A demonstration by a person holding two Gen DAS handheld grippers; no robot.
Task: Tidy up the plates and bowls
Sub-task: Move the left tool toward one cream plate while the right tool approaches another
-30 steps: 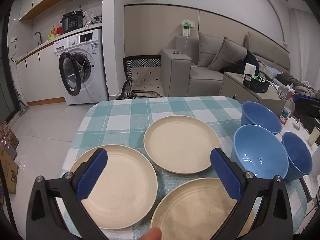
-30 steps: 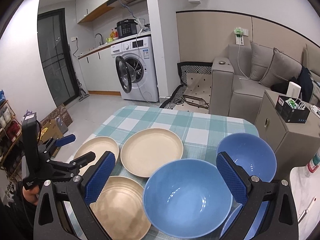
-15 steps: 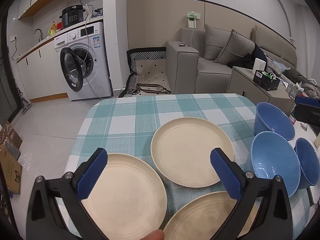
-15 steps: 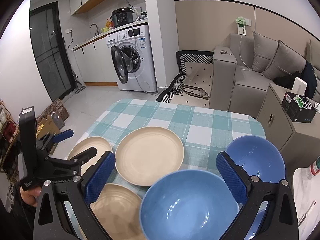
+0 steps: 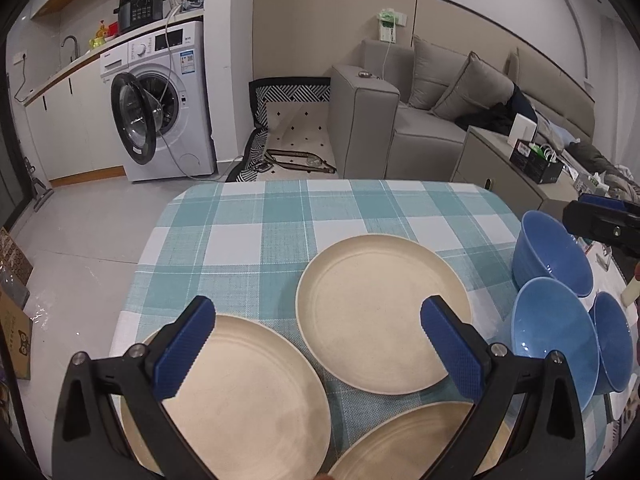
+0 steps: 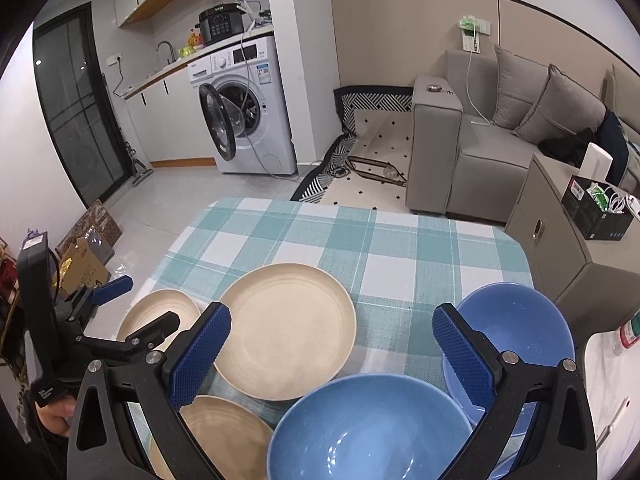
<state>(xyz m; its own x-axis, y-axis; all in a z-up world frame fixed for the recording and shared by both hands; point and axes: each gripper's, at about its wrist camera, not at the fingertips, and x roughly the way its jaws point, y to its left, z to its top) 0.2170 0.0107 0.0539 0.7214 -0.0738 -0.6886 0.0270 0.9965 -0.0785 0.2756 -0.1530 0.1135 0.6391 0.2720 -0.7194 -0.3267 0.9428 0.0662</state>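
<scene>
left wrist view: the left gripper [image 5: 318, 344], black-framed with blue ribbed pads, stands wide open above the table and holds nothing. under it lies the teal and white checked tablecloth [image 5: 280, 220]. three round cream plates rest flat on the cloth: the near-left cream plate [image 5: 244, 400] lies partly under the left finger, the far cream plate [image 5: 372, 308] lies between the fingertips and just beyond them, and the near-right cream plate [image 5: 400, 444] sits at the bottom edge, under the right finger. the plates lie close together; whether their rims touch cannot be told. at the right edge of the table three deep blue bowls are grouped upright: the far blue bowl [image 5: 554, 256], the middle blue bowl [image 5: 554, 336] and the small-looking right blue bowl [image 5: 612, 344], close beside one another. the right gripper [image 5: 604, 220] shows only in part above the far blue bowl. right wrist view: the right gripper [image 6: 330, 354] is also spread wide and grips nothing; the middle blue bowl [image 6: 372, 428] lies directly below, between its fingers, and the far blue bowl [image 6: 516, 324] lies behind its right finger. the far cream plate [image 6: 286, 328] sits just beyond the left fingertip. the left gripper [image 6: 132, 308], open, hangs over the near-left cream plate [image 6: 160, 312], held by a hand [image 6: 54, 416] at lower left.
</scene>
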